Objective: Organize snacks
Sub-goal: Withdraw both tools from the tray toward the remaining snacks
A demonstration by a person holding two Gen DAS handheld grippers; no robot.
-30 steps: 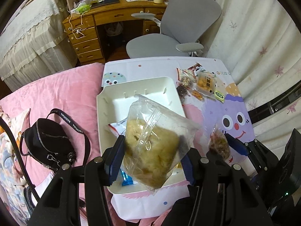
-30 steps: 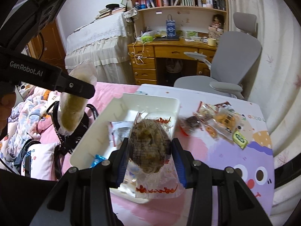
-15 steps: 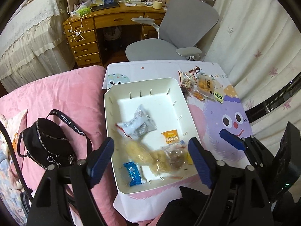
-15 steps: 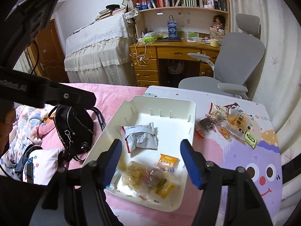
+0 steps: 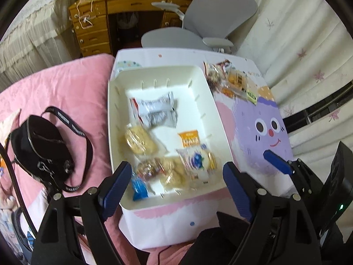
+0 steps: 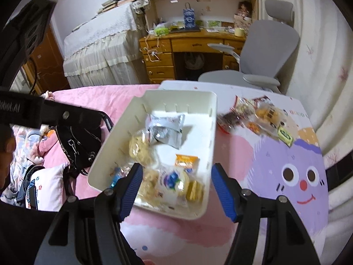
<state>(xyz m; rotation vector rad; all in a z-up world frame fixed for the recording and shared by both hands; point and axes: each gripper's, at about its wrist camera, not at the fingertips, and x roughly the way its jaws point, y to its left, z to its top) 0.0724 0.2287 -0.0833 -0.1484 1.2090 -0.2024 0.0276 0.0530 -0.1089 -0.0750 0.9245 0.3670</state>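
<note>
Now both grippers, left gripper [image 5: 176, 182] and right gripper [image 6: 175, 188], hang open and empty above the white bin [image 6: 211, 137], where snacks get gathered.

The right gripper [image 6: 175, 186] is hovering above the near end of the white bin [image 6: 211, 119], its blue-padded jaws spread wide with nothing between them. Inside the bin, a grey foil packet [image 6: 166, 129] is lying toward the far end, a pale cookie bag [image 6: 141, 149] is sitting at its left, an orange sachet [image 6: 186, 161] is lying to the right, and a blueberry-printed pack [image 6: 173, 182] is resting at the near end. A loose pile of snacks [image 6: 256, 117] is lying on the cartoon-printed table [image 6: 275, 154] to the right of the bin. A black handbag [image 6: 77, 141] is lying on the pink bedding [image 6: 92, 97] at left. Part of the left gripper [image 6: 44, 114] is showing dark at the left edge.
</note>
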